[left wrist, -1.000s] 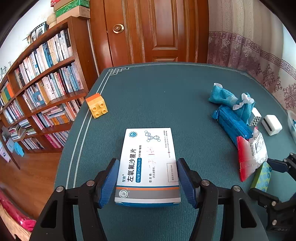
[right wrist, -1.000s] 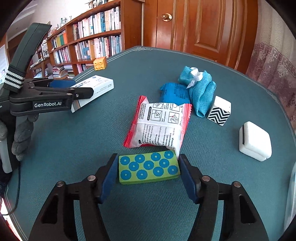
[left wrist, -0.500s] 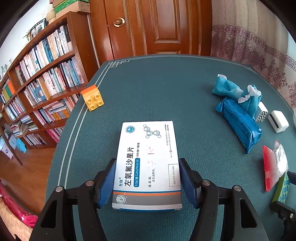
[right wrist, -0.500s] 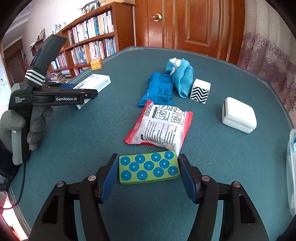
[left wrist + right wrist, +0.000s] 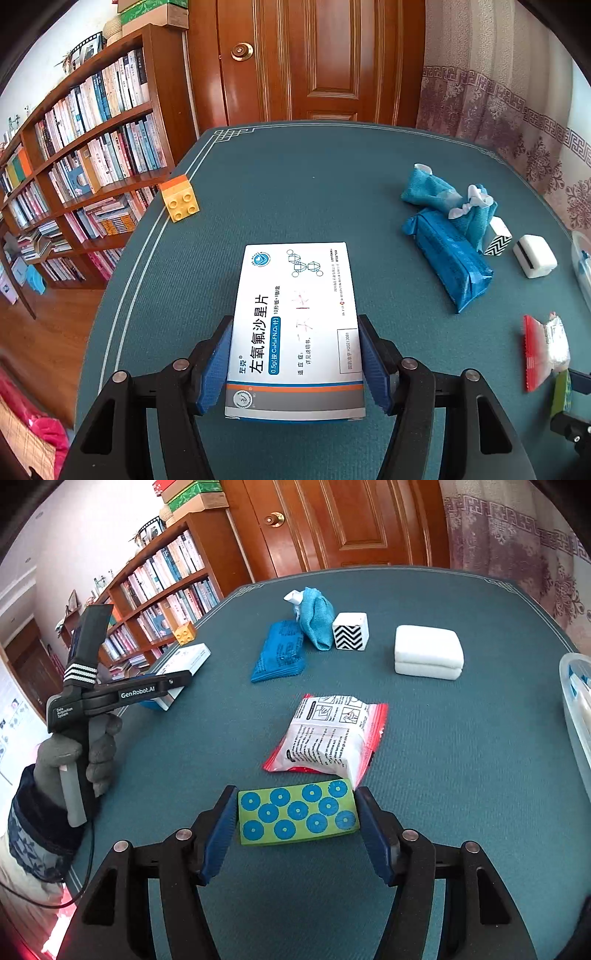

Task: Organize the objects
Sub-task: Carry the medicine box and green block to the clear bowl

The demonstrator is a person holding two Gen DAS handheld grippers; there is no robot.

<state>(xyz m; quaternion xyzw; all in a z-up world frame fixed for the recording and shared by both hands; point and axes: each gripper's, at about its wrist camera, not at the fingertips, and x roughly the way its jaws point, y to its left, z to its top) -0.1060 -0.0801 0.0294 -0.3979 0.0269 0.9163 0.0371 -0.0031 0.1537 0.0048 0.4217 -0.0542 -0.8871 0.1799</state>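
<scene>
While the left claw (image 5: 295, 363) stays clamped on the white medicine box (image 5: 295, 328), the right claw (image 5: 297, 818) keeps its grip on the green dotted block (image 5: 297, 816), now lifted higher off the teal counter (image 5: 443, 775). The red-edged snack packet (image 5: 328, 738) lies just beyond the block, farther from the blue pouch (image 5: 280, 651) than before.
</scene>
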